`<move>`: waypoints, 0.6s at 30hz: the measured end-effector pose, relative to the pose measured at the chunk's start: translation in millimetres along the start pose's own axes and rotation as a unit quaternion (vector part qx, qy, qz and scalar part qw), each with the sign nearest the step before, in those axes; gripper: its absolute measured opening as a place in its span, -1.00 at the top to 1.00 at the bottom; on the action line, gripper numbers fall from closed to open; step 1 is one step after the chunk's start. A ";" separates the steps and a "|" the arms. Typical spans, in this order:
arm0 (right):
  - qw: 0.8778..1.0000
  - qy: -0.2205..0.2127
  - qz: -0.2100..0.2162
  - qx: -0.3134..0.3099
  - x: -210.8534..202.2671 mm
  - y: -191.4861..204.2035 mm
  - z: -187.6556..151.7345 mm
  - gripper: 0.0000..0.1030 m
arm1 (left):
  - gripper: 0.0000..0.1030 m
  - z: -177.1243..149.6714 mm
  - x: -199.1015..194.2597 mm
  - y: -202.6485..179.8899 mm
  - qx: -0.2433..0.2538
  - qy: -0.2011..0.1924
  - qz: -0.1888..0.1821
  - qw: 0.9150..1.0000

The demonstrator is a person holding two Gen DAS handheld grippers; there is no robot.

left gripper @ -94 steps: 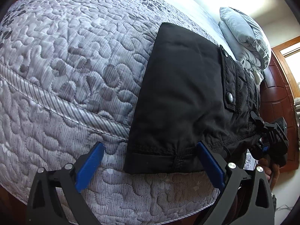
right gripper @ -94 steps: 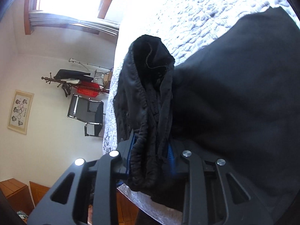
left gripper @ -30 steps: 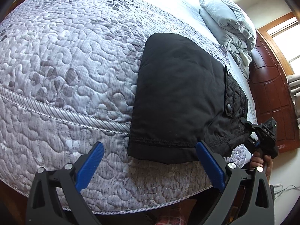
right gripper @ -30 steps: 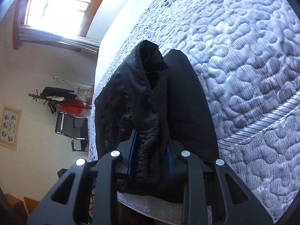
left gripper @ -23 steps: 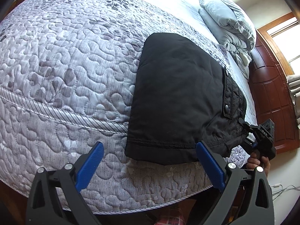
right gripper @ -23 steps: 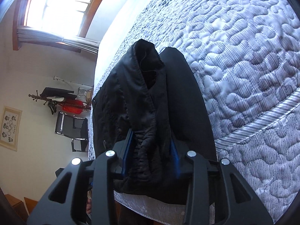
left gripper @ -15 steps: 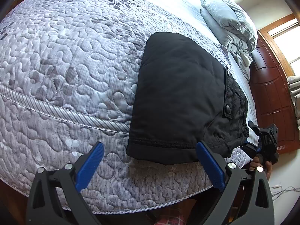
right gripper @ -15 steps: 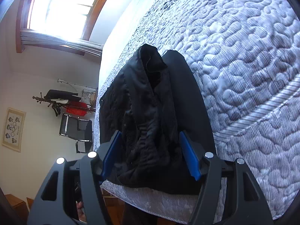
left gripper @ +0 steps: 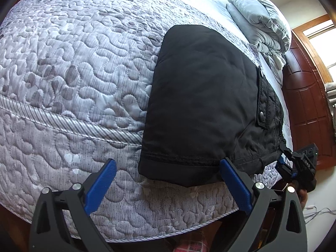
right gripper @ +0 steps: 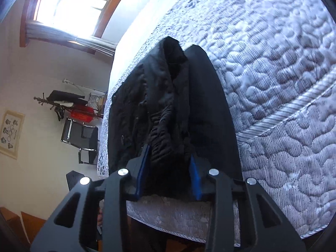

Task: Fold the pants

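A: Right gripper (right gripper: 171, 168) has shut back down on the pants (left gripper: 201, 96) vs half a sec ago, when its jaws stood wide apart. Now the blue pads pinch the bunched waistband end w/ fabric filling the gap.

B: And the left gripper (left gripper: 168, 180)?

A: Unchanged: jaws spread wide, nothing between them, hovering just off the near edge of the bed (left gripper: 73, 67). One pad sits just in front of the pants' hem corner; can't tell if it touches.

B: Where are the pants exactly?

A: Folded into a black rectangle on the quilted grey bedspread, hem end draping slightly over the mattress edge. Pocket flap w/ a snap button (left gripper: 262, 115) shows on the right side, near the waistband. Right gripper (left gripper: 298, 166) also shows in the left wrist view, at that far right corner of the fabric.

B: Farther back?

A: Left view: folded grey bedding (left gripper: 258, 19) stacked at the head of the bed, dark wood headboard (left gripper: 304, 109) beside it. Right view: bright window (right gripper: 69, 6) w/ wooden frame, a chair (right gripper: 82, 138) and coat rack (right gripper: 67, 103) by the wall, framed picture (right gripper: 11, 133) at far left.
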State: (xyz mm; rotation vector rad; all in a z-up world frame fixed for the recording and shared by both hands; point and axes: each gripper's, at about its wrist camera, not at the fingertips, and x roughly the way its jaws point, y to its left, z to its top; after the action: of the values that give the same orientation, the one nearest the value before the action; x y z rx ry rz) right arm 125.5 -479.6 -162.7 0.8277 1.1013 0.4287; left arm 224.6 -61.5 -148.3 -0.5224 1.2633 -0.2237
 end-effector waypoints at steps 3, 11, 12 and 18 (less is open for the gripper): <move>1.000 -0.007 0.007 -0.013 -6.8 20.2 -0.7 0.37 | -0.92 -0.1 -0.7 -0.4 0.001 -0.001 0.000 1.000; 1.000 -0.001 -0.004 0.015 -7.2 -5.3 -9.7 0.37 | -0.93 4.6 1.5 -0.3 0.004 -0.001 0.000 1.000; 1.000 0.000 -0.005 0.020 -4.5 -8.7 -9.5 0.37 | -0.93 5.3 1.4 0.3 0.006 -0.001 0.001 1.000; 0.999 0.003 0.002 0.031 -0.4 -18.3 -13.4 0.35 | -0.93 17.2 -6.5 13.5 0.000 -0.006 -0.004 1.000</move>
State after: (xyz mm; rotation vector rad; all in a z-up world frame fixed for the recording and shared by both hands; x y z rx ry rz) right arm 111.7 -486.6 -179.2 0.8842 1.1243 0.4019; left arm 237.2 -42.7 -145.9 -0.5277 1.2506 -0.2272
